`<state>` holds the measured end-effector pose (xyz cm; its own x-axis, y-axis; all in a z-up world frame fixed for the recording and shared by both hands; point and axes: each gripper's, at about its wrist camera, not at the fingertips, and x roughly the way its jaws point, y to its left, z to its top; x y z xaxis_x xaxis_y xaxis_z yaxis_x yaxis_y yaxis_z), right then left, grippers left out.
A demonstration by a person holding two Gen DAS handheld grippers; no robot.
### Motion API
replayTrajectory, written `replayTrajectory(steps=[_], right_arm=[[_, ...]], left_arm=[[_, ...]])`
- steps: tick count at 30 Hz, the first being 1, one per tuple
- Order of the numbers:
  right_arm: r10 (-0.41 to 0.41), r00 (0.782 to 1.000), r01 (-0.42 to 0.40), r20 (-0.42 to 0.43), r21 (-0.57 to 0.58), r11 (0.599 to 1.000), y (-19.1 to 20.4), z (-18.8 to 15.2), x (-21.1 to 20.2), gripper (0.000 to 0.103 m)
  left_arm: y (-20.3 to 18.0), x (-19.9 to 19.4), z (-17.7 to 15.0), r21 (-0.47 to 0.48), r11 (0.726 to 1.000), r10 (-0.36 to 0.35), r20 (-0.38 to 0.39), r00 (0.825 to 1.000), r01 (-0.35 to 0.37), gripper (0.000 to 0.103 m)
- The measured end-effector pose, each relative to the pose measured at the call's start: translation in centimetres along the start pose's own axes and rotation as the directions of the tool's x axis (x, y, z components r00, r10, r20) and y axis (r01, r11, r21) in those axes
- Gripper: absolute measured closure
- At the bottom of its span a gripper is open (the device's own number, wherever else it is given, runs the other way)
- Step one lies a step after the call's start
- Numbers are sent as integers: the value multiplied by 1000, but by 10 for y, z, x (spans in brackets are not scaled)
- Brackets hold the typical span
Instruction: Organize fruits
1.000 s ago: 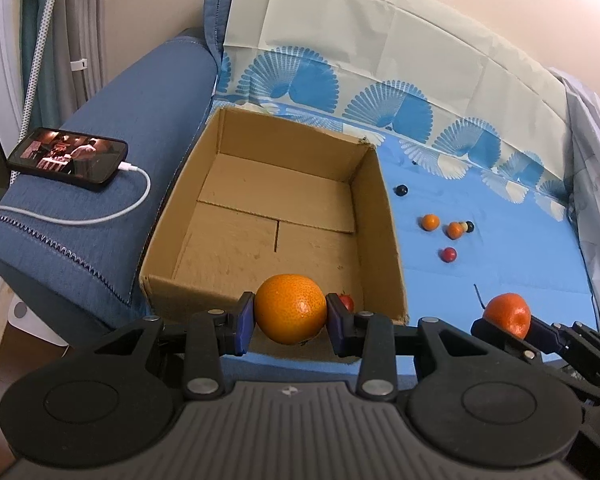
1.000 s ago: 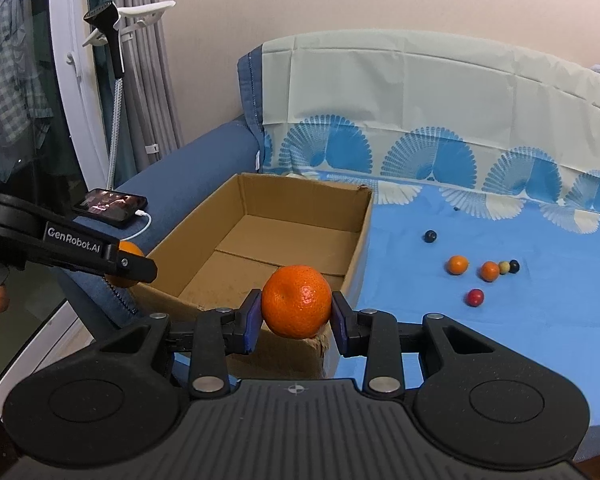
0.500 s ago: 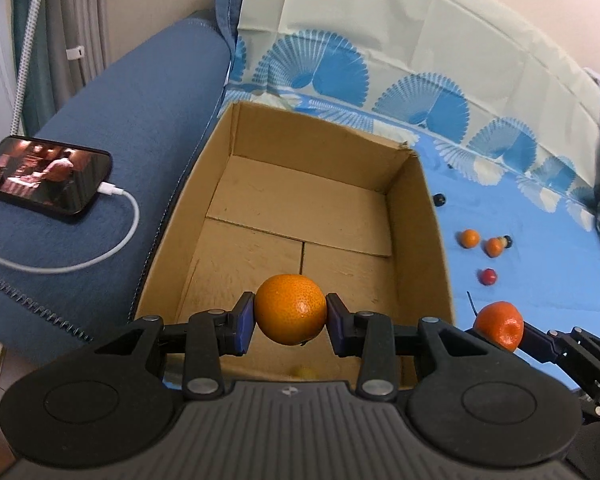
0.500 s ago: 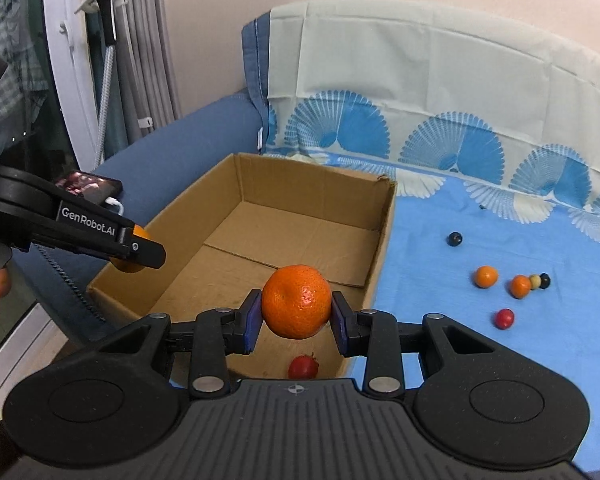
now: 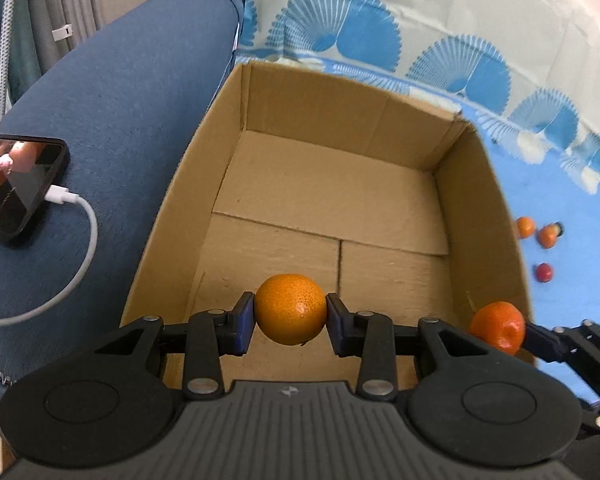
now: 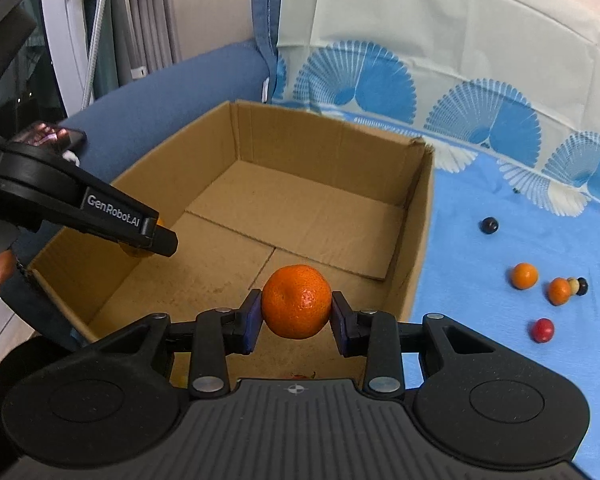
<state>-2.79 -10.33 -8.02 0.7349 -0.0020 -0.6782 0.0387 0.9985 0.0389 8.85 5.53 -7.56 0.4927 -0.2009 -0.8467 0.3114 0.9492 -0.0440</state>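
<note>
Hovering over the cardboard box [image 5: 480, 216], each gripper pinching an orange.
Left gripper [image 5: 290, 322] grips orange [image 5: 290, 308]; right gripper [image 6: 296, 316] grips tangerine [image 6: 296, 300]; phone [image 5: 16, 184], loose small fruits [image 6: 524, 276] flank the box.

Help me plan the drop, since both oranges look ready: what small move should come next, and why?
Probably lower both a little further, then open. The left hand-held gripper clamps an orange and the right hand-held gripper clamps another orange, both above the floor of the cardboard box, inside its walls. Releasing from lower should keep the fruit from bouncing or rolling hard.
</note>
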Motion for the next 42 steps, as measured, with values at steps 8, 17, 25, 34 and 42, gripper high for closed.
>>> replayTrajectory(steps=[8, 17, 25, 34, 42], right_arm=[[-3, 999, 1, -52, -25, 1000, 0, -5, 24, 66], [-6, 998, 0, -64, -92, 996, 5, -4, 40, 65], [-19, 1000, 19, 1, -154, 988, 14, 3, 6, 19], [0, 998, 3, -57, 45, 999, 4, -21, -70, 12], [-34, 996, 32, 79, 28, 999, 26, -45, -145, 6]], left_arm=[[3, 33, -3, 34, 998, 47, -44, 998, -46, 62], [1, 49, -3, 72, 996, 57, -71, 996, -52, 27], [-12, 7, -12, 115, 993, 27, 5, 1000, -27, 0], [-11, -70, -57, 66, 996, 62, 34, 997, -65, 0], [-23, -137, -97, 62, 996, 56, 120, 991, -64, 0]])
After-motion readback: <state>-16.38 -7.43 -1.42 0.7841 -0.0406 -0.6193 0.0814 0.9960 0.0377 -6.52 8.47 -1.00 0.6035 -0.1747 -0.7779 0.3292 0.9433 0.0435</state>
